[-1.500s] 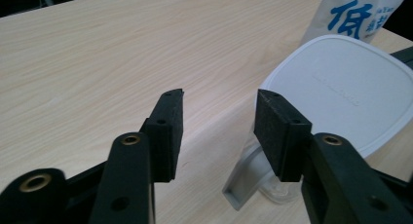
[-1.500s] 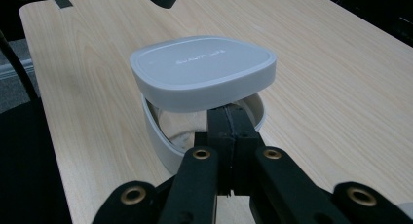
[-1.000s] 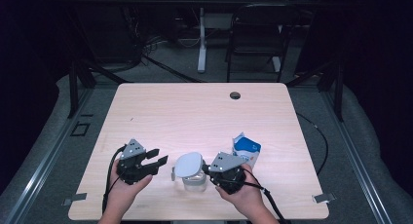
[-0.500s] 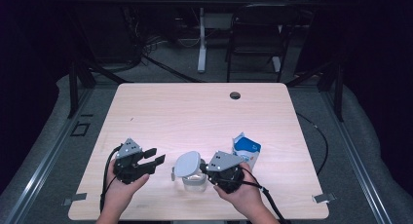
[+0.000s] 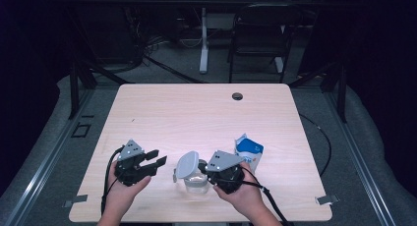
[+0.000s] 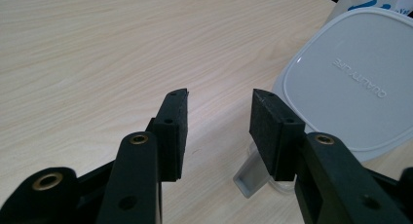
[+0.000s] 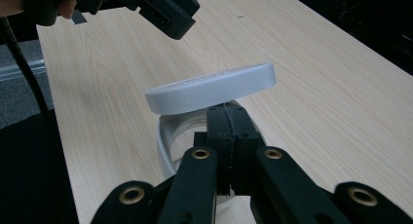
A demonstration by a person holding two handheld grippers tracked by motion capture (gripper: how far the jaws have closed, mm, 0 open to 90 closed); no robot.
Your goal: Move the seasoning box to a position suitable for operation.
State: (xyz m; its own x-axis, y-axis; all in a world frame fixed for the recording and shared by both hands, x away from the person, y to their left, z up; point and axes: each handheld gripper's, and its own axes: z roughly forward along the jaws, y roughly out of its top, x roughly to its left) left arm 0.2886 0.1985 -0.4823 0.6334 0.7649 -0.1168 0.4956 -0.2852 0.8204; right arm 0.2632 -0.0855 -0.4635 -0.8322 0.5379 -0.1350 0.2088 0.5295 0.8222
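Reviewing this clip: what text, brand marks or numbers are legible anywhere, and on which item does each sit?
"QUALITY LIFE": raised letters on the grey lid, seen upside down in the left gripper view.
Blue and white carton: blue print, too small and blurred to read.
Nothing else legible.

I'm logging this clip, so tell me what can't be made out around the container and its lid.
- Container contents: right gripper view, the tilted lid and the right gripper cover its inside.
- Carton print: high view, too small; left gripper view, cut off at the top edge.
- Container latch tab: left gripper view, partly behind a jaw.
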